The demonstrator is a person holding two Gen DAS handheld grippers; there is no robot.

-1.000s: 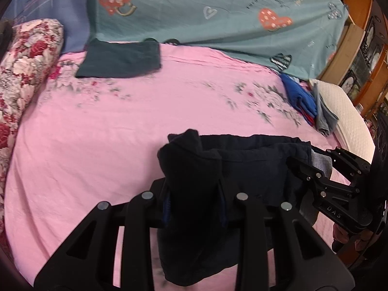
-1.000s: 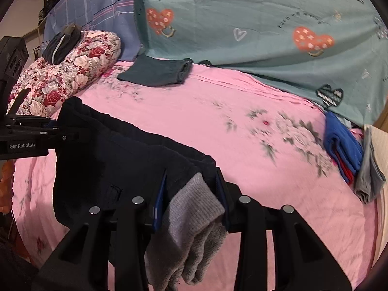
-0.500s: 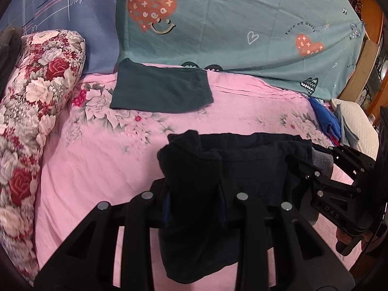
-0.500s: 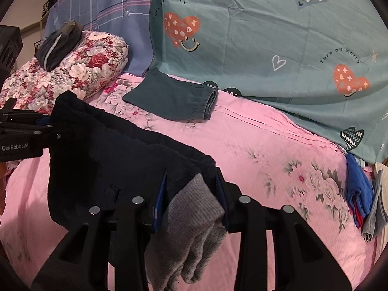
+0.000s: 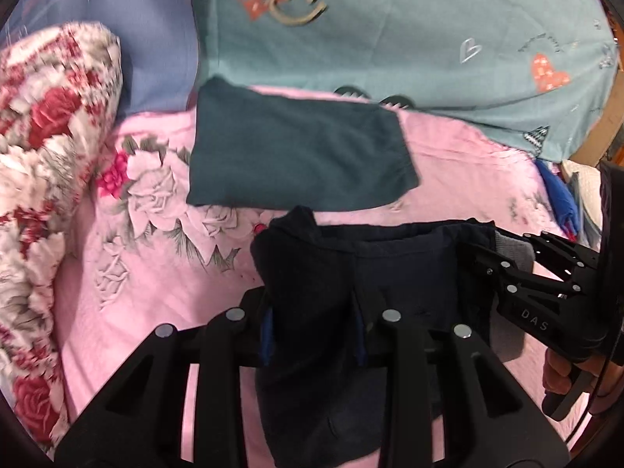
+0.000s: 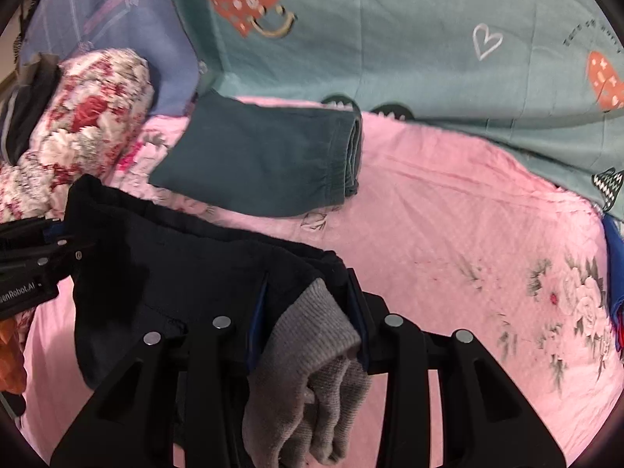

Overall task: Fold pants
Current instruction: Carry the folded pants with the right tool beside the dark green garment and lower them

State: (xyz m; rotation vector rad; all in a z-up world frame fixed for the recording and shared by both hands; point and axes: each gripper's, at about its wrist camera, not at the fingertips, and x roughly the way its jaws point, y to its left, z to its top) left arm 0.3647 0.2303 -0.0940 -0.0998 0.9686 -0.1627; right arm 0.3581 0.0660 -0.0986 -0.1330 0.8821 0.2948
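Folded dark navy pants (image 5: 394,269) with a grey ribbed band (image 6: 312,343) hang between both grippers above the pink bed sheet (image 5: 156,273). My left gripper (image 5: 312,323) is shut on the pants' left end. My right gripper (image 6: 308,312) is shut on the other end, where the grey band bunches between its fingers. Each gripper shows at the edge of the other's view: the right gripper (image 5: 503,249) at the right, the left gripper (image 6: 58,234) at the left. A folded dark teal garment (image 5: 300,156) lies on the sheet just beyond the held pants (image 6: 175,273).
A red-and-white floral pillow (image 5: 46,156) lies at the left. A teal heart-print cover (image 5: 390,31) and a blue plaid one (image 6: 109,11) rise behind. Blue clothes (image 5: 561,199) lie at the right edge. A hand (image 5: 561,374) holds the right gripper's handle.
Both grippers have carried the pants across the bed toward the pillow end. The folded teal garment and floral pillow now loom much closer; the grip on the pants is unchanged.
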